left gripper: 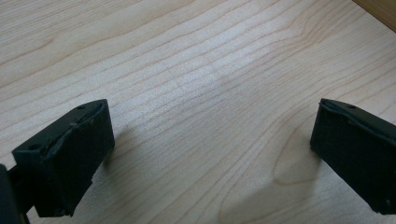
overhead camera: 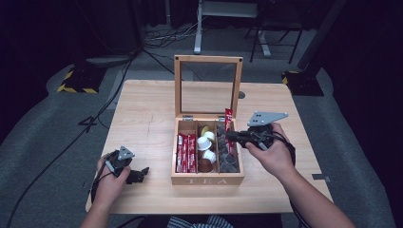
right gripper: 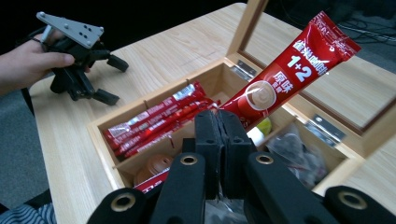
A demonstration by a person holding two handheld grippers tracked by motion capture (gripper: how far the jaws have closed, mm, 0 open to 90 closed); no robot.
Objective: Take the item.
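Red coffee-mix sachet [right gripper: 285, 77], long stick pack printed with white "1+2" and a cup emblem, pinched at its lower end, standing tilted upward above the right compartment of the open wooden tea box [overhead camera: 207, 179], near the box's raised glass lid.

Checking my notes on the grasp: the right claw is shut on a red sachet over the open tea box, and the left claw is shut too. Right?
Not quite: the left claw stands open over bare table, as the left gripper view shows. The right claw is indeed shut on the red sachet over the open tea box.
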